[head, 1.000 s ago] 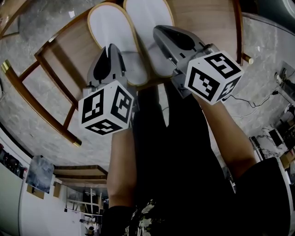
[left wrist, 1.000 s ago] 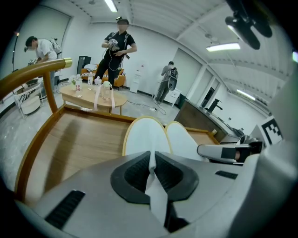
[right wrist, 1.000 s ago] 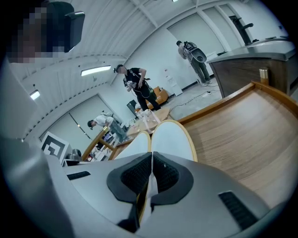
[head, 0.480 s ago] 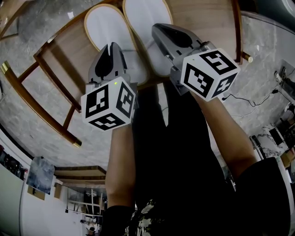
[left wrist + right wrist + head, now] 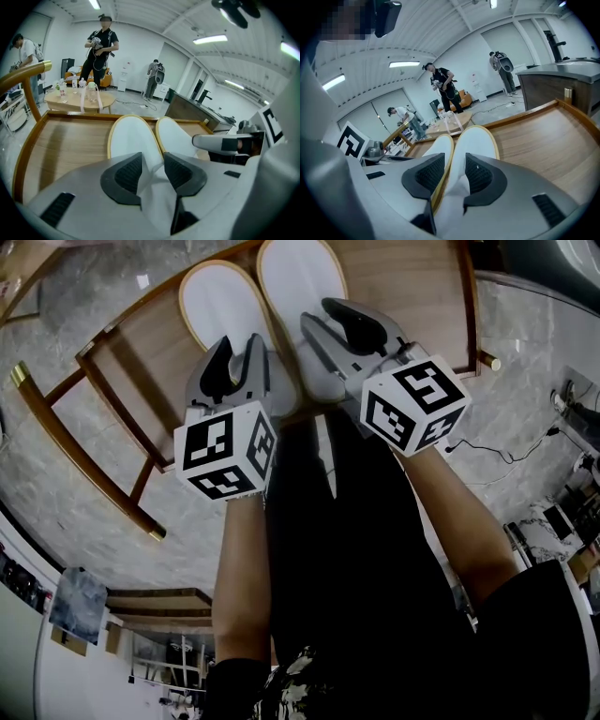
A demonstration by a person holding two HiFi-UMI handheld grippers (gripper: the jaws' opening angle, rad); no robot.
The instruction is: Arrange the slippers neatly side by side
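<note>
Jaws on the left tool (image 5: 234, 345) and the right tool (image 5: 328, 320) were clamped a moment ago and are now opening, with slipper fabric loose between them. The two white slippers (image 5: 295, 282) lie touching, side by side, on the wooden bench (image 5: 412, 277), so the arranging looks finished.

Place: open lab hall | Evidence: ceiling strip lights (image 5: 211, 40); marble floor (image 5: 534, 352); standing people (image 5: 101, 47); floor cables (image 5: 506, 448)

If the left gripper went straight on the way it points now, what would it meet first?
The left white slipper with a tan rim, whose near end lies between the left gripper's opening jaws; past it, probably the wooden surface.
</note>
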